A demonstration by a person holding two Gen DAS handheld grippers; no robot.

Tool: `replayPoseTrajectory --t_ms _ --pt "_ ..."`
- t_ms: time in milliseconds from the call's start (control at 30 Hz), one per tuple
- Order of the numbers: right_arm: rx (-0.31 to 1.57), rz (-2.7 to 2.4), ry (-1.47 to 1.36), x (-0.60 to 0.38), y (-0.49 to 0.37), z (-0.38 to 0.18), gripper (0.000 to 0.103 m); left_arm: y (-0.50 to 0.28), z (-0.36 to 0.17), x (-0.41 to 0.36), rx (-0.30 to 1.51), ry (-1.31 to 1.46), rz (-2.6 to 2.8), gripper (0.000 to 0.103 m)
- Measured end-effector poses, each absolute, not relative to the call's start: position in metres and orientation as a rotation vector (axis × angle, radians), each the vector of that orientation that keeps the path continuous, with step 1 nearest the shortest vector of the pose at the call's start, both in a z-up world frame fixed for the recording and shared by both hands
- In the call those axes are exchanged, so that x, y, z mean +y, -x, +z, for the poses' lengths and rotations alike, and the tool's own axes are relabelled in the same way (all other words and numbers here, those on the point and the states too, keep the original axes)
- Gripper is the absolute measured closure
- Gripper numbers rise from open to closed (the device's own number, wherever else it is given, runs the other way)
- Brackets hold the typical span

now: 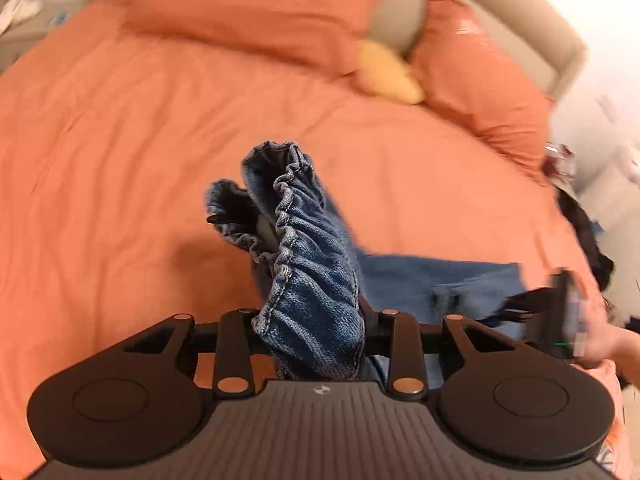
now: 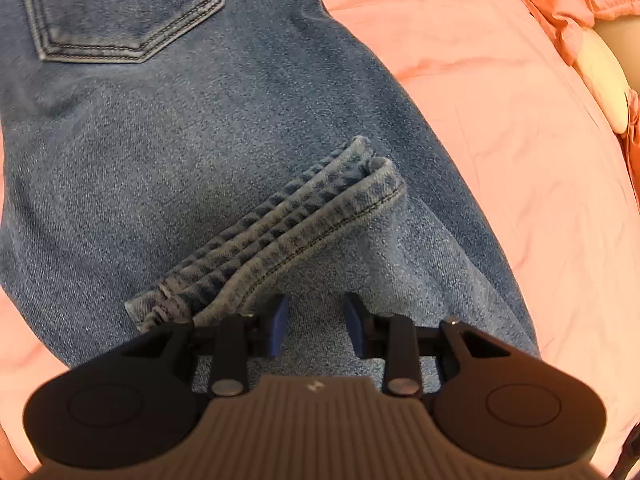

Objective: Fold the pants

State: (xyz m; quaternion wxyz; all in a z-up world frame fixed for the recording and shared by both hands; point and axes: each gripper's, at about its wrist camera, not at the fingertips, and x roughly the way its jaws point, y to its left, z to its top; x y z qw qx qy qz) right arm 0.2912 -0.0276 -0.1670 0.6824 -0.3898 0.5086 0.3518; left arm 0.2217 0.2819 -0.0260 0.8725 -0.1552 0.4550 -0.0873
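Pants [image 1: 316,280] bunched within left claw [image 1: 316,340]

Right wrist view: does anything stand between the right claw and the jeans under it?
Nothing visible does. The right claw points straight at bare denim of the jeans, with its jaws apart. The stacked leg hems lie on the jeans beside one finger, not under the gap.

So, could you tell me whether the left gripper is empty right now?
No, the left gripper is shut on a bunched fold of the jeans, lifted above the orange bed cover.
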Motion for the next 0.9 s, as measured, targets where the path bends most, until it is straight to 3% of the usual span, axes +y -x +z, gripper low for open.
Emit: replayPoseTrajectory --t_ms 267,567,733,900 --pt "1.124 0.779 0.752 -0.054 -0.291 -0.152 0.076 -0.243 0.028 0.172 0.924 0.156 -0.293 0.067" --pt "1.119 0.72 0.499 -0.147 -0.298 -0.114 0.075 -0.248 0.051 0.058 0.915 0.042 -0.428 0.067" --pt "1.123 0.674 0.428 -0.205 -0.299 -0.104 0.075 -0.267 0.038 -0.022 0.951 -0.008 -0.514 0.067" --pt "1.144 0.648 0.29 -0.259 -0.295 -0.106 0.075 -0.283 -0.015 -0.102 1.045 -0.085 -0.586 0.07"
